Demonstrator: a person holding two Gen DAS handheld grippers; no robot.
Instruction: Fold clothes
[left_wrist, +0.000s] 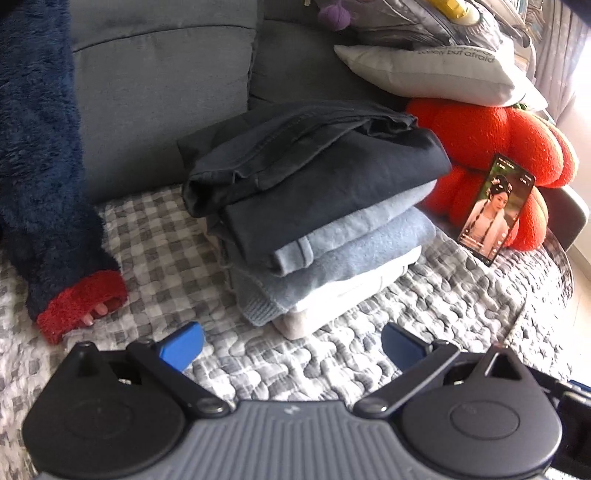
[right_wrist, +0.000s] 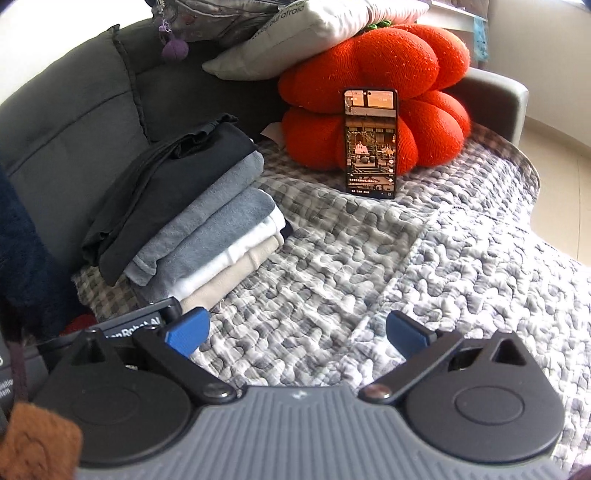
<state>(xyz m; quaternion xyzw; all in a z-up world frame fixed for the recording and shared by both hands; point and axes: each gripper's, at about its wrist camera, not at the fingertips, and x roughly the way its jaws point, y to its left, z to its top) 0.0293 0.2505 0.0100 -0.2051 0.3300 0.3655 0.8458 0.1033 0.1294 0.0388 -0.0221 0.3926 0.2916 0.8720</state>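
A stack of folded clothes (left_wrist: 314, 206) rests on the quilted sofa cover (left_wrist: 424, 325), dark trousers on top, then grey-blue, white and beige layers. The right wrist view shows the same stack (right_wrist: 192, 221) at the left. My left gripper (left_wrist: 291, 343) stands open just in front of the stack, with nothing between its blue pads. Over bare quilt (right_wrist: 369, 277) to the right of the stack, my right gripper (right_wrist: 297, 332) is spread wide and holds nothing. A person's arm in a fluffy navy sleeve with a red cuff (left_wrist: 81, 302) reaches in at the left.
A phone (left_wrist: 495, 210) with a lit screen leans on an orange pumpkin cushion (left_wrist: 498, 136); both show again, phone (right_wrist: 371, 144) and cushion (right_wrist: 376, 70). A grey pillow (left_wrist: 424, 70) lies on the cushion. The grey sofa back (left_wrist: 166, 103) rises behind the stack.
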